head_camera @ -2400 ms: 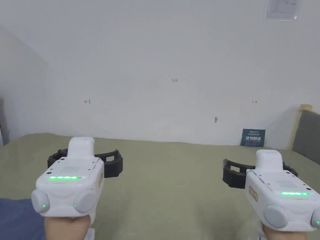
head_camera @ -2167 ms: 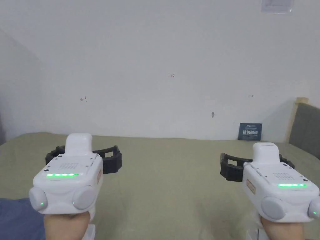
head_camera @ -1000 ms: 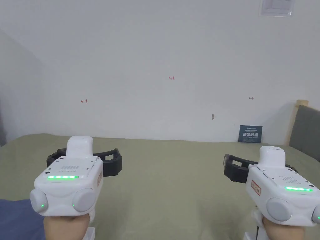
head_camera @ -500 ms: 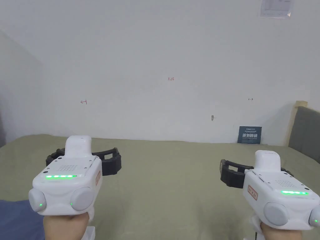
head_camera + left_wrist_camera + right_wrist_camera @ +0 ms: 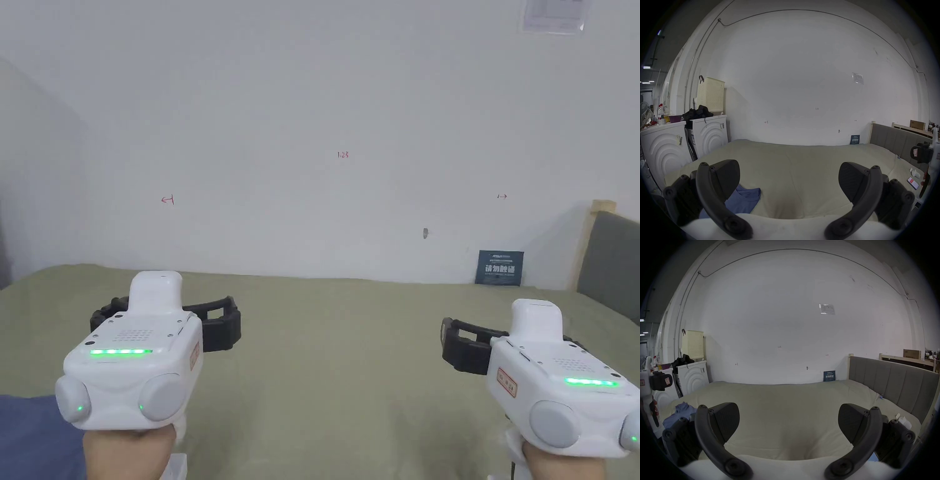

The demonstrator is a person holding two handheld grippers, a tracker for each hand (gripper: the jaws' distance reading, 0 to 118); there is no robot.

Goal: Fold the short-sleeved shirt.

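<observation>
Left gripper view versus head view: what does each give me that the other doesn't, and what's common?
Left gripper view adds two washing machines, a laundry basket and a phone at right. Head view adds the green lights atop the left claw and right claw. Shared: the blue shirt at the bed's left, the gray headboard.

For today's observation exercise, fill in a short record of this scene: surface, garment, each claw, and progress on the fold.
Surface: bed with a pale green cover
Garment: blue shirt, crumpled, at the bed's near left edge
Left claw: open, holding nothing, above the bed
Right claw: open, holding nothing, above the bed
Progress: shirt not yet grasped or spread
</observation>
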